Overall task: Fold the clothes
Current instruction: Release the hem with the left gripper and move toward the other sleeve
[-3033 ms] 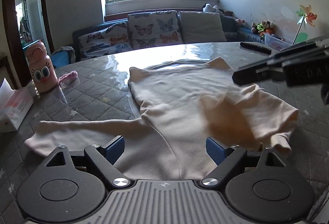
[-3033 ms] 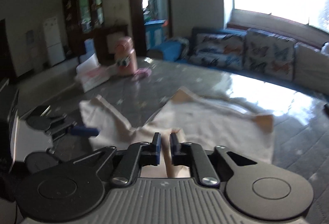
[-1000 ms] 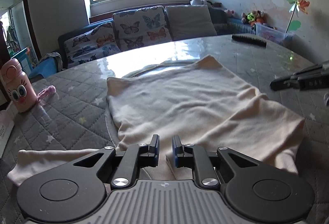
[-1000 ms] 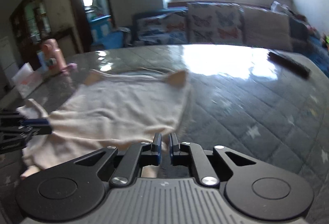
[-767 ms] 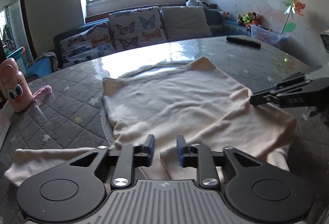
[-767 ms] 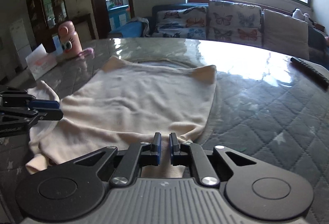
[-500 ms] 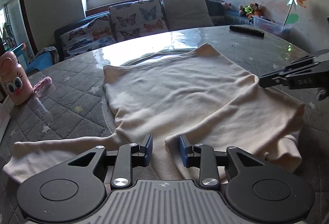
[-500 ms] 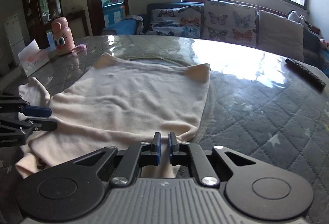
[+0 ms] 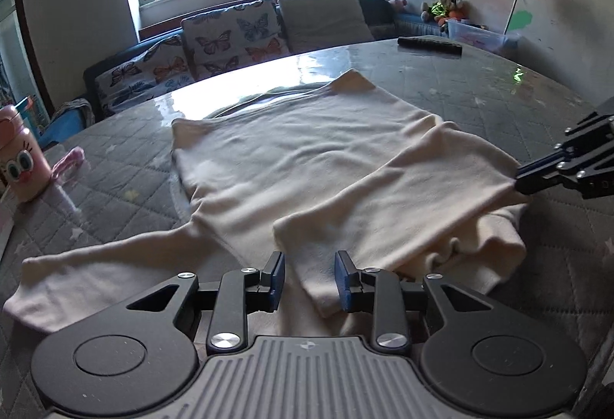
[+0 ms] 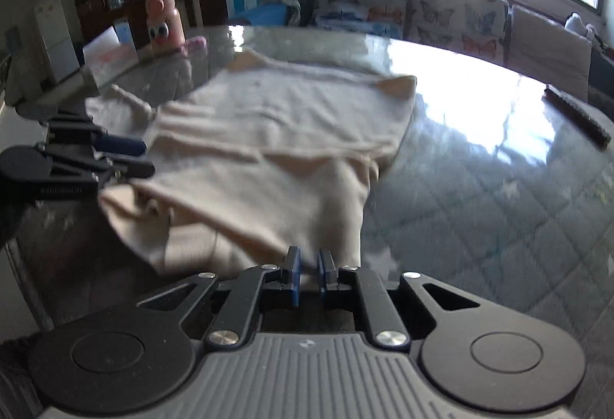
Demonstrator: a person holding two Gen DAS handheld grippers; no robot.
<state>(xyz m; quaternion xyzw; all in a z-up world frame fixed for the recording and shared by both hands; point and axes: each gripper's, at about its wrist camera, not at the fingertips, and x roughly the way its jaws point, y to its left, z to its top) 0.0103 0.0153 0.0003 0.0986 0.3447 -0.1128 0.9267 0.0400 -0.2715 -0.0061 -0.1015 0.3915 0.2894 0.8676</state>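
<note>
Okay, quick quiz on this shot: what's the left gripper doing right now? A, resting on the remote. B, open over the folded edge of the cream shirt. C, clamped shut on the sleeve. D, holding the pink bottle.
B: the left gripper has a clear gap between its blue pads, with the folded edge of the cream shirt lying loose in that gap.

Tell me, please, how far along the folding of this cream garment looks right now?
Early stage. Done: one sleeve of the cream long-sleeved knit top lies folded across its body. In hand: the right tool is shut on the fabric edge, while the left tool stands open at the folded cuff. Left: the other sleeve lies stretched out on the grey quilted table cover, and the body is unfolded.
</note>
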